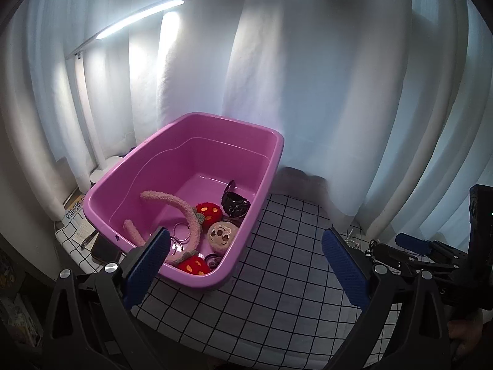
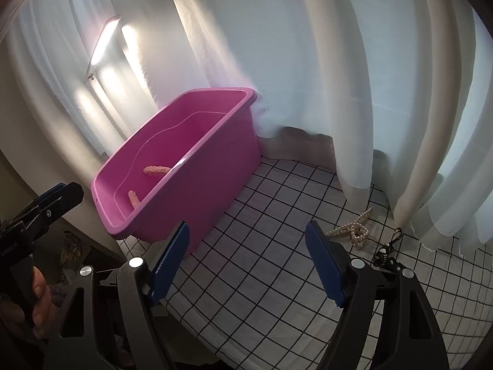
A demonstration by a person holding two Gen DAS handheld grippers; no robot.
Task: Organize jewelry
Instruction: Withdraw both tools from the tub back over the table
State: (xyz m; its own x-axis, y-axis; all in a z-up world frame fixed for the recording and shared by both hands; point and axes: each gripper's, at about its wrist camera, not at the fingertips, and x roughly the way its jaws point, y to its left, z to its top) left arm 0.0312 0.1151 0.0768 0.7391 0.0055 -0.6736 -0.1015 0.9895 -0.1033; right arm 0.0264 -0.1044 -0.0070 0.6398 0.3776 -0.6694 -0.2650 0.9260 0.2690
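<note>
1. Left of the pink tub (image 2: 197,166), the left gripper (image 1: 246,265) hovers just off the tub's near rim, jaws spread wide and gripping nothing. Inside the tub lie a fuzzy pink headband (image 1: 181,212), plush red clips (image 1: 209,211), metal rings (image 1: 181,231) and a dark claw clip (image 1: 234,203).
2. Right of the tub, the right gripper (image 2: 248,262) sits low over the checked cloth (image 2: 277,215), jaws also spread, empty, pointing between the tub and the loose pieces.
3. Well right of the tub, by the curtain (image 2: 354,92), a pearl hair clip (image 2: 354,229) and a small black keychain charm (image 2: 385,256) wait outside.
4. Risk, as I judge it: the pearl clip looks bumpy and slippery, so a shallow pinch could flick it under the curtain hem.
5. The charm's thin loop could snag a pad or drag the cloth.
</note>
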